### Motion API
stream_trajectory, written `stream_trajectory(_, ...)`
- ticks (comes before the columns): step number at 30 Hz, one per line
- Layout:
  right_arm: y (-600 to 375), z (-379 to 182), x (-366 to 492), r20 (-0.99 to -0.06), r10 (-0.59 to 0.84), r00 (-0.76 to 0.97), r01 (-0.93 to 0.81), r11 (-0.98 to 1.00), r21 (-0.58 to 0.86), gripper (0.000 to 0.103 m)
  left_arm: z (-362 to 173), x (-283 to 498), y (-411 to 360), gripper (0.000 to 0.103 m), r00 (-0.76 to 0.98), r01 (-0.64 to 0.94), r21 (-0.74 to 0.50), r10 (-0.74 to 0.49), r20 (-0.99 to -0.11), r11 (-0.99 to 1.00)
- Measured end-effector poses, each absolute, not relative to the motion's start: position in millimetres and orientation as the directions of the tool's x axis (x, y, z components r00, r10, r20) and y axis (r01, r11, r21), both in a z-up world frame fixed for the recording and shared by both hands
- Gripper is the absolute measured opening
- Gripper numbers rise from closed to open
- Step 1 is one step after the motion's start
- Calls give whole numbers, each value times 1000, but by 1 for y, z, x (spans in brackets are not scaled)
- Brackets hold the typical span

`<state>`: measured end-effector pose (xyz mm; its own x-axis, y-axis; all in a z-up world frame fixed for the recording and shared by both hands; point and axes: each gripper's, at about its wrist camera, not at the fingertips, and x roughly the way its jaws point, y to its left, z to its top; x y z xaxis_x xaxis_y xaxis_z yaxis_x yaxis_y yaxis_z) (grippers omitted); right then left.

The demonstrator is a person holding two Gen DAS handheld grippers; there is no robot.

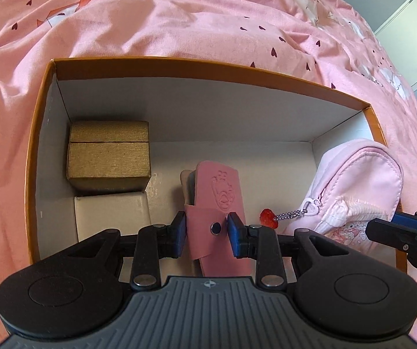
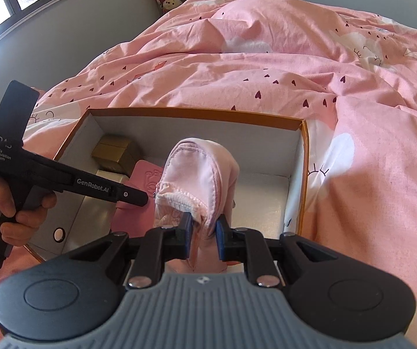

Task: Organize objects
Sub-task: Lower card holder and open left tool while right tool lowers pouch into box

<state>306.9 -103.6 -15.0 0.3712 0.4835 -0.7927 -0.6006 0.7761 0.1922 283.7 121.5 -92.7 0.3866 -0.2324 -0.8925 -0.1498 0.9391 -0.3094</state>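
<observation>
Lowering into the box (image 1: 197, 71), a pink case (image 1: 213, 212) is clamped by the left gripper (image 1: 207, 232) while a pink pouch (image 2: 197, 174) is pinched by the right gripper (image 2: 204, 238); each is best set down flat before release, clear of the gold box (image 1: 109, 157).

My left gripper (image 1: 207, 234) covers the lower end of the pink case (image 1: 218, 192) and part of the white box (image 1: 112, 218) beside it. In my right view, the pouch (image 2: 199, 174) hides the orange box's (image 2: 197, 113) floor behind it, and the picture's left edge cuts off my left hand (image 2: 10, 200). The embossed figure on the case is too faint to tell.
</observation>
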Motion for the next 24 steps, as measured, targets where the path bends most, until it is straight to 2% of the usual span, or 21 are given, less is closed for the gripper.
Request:
stream_trajectory(5,-104,-21,312,-803,473,364,-593,782,192,18,-94,287,117,33,293,-121,-311,-265,-919,943)
stream_trajectory(13,-104,-23,311,-808,470,356,-603,776,185,18,-92,265,108,33,171,-91,-254,-236,-957,963)
stream_trajectory(21,-103,-21,306,-806,473,356,-607,773,186,18,-92,254,100,35,136,-94,-182,-169,-976,979)
stream_trajectory(24,-104,-21,304,-806,472,357,-607,773,184,18,-93,254,99,40,129,-97,-173,-160,-979,980)
